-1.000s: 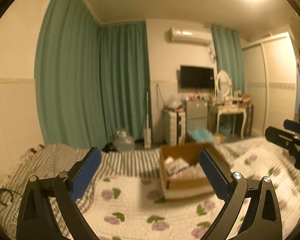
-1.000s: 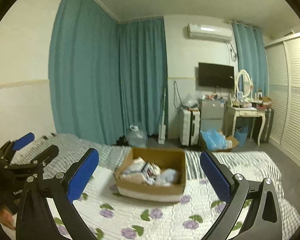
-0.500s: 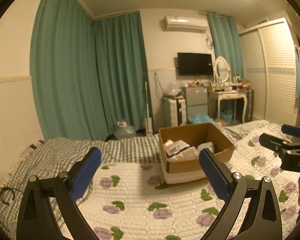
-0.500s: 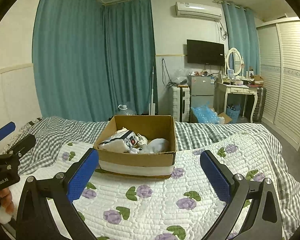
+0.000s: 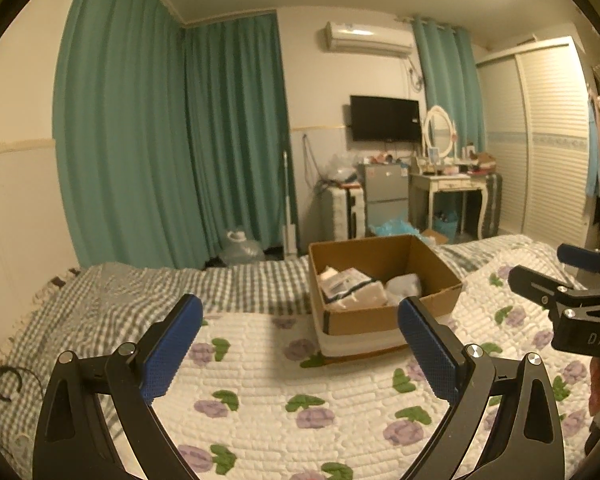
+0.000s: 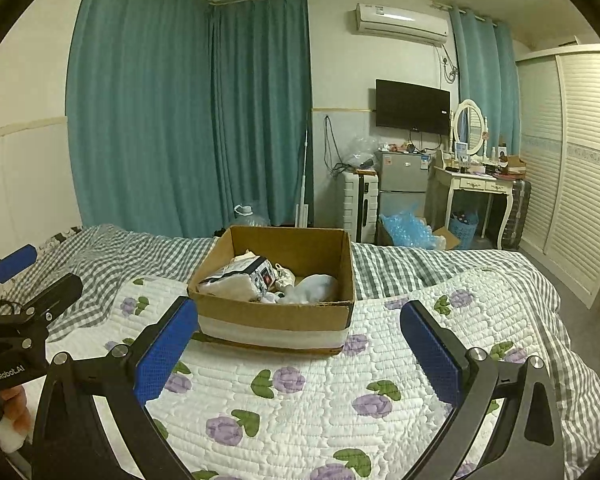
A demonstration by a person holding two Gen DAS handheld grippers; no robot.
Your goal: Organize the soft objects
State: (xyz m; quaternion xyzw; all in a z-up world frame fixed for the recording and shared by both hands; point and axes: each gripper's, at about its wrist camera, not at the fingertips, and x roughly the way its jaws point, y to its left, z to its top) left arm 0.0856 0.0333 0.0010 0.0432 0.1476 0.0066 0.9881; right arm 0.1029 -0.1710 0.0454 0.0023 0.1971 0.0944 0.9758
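A home bedroom: a quilted bed (image 6: 380, 360), teal curtains (image 6: 180, 120), dressing table (image 6: 476, 184) (oval mirror on top).

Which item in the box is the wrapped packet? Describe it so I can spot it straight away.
On the bed, find the floral quilt and the open cardboard box sitting on it. The packet lies in the box's left half, beside a plain white bundle. Only the packet has clear wrapping and a dark printed label.
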